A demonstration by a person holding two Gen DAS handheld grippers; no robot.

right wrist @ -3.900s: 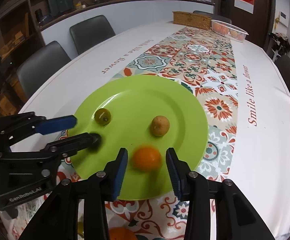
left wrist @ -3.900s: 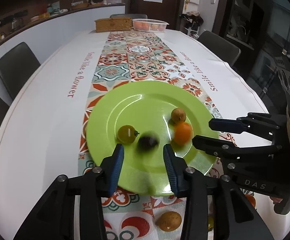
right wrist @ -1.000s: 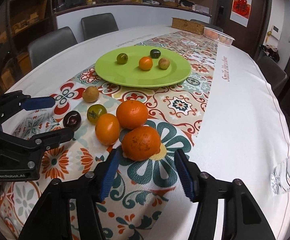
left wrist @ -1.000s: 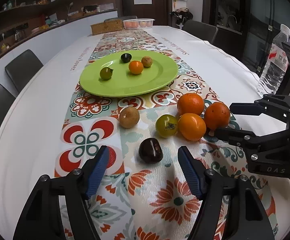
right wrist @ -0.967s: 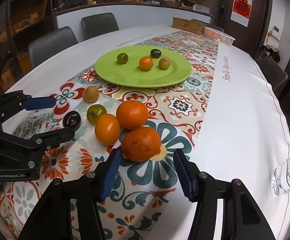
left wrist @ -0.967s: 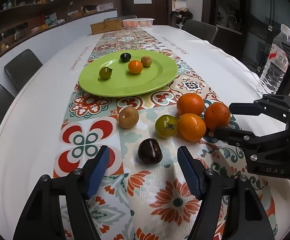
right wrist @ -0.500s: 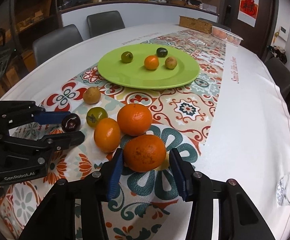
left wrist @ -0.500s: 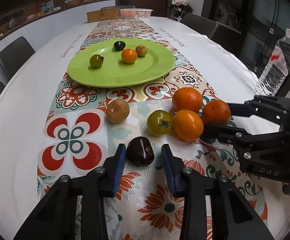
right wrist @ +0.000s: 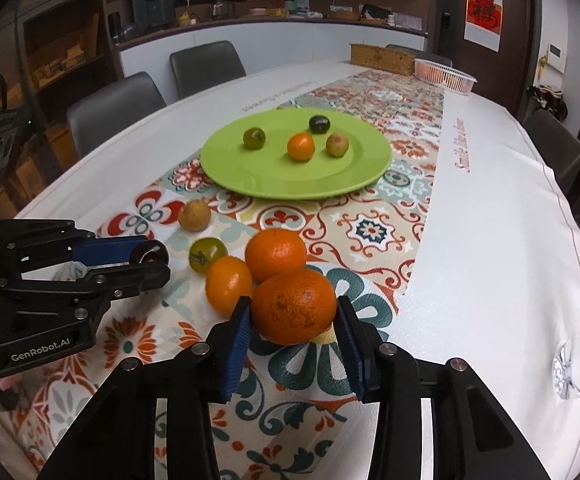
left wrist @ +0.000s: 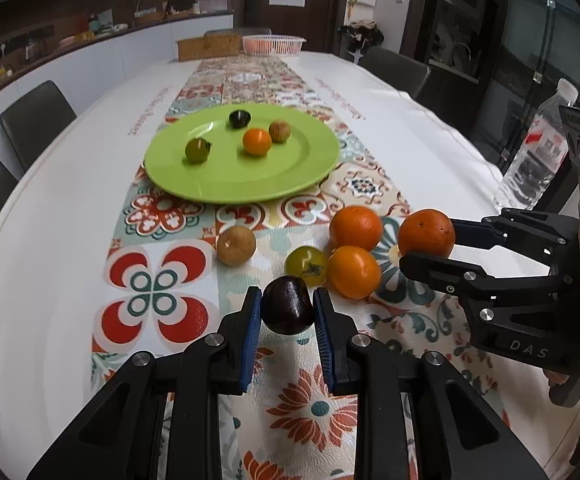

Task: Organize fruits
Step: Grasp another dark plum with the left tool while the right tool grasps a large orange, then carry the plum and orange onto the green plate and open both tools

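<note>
My left gripper [left wrist: 285, 316] is shut on a dark purple fruit [left wrist: 288, 310], held just above the patterned runner. My right gripper [right wrist: 294, 326] is shut on a large orange [right wrist: 294, 306], also seen in the left wrist view [left wrist: 426, 233]. A green plate [left wrist: 241, 172] farther along the table holds a green fruit [left wrist: 197, 149], a dark fruit [left wrist: 239, 118], a small orange [left wrist: 256, 141] and a brown fruit [left wrist: 279, 131]. Loose on the runner lie a brown fruit [left wrist: 235, 246], a green tomato [left wrist: 306, 266] and two oranges [left wrist: 354, 227] [left wrist: 353, 271].
A water bottle [left wrist: 538, 152] stands at the right table edge. A wooden box [left wrist: 208, 47] and a white basket [left wrist: 272, 44] sit at the far end. Dark chairs [left wrist: 35, 118] line both sides of the table.
Both grippers have closed: the left on the dark purple fruit, the right on the large orange. Both fruits now sit between the pads, slightly raised.
</note>
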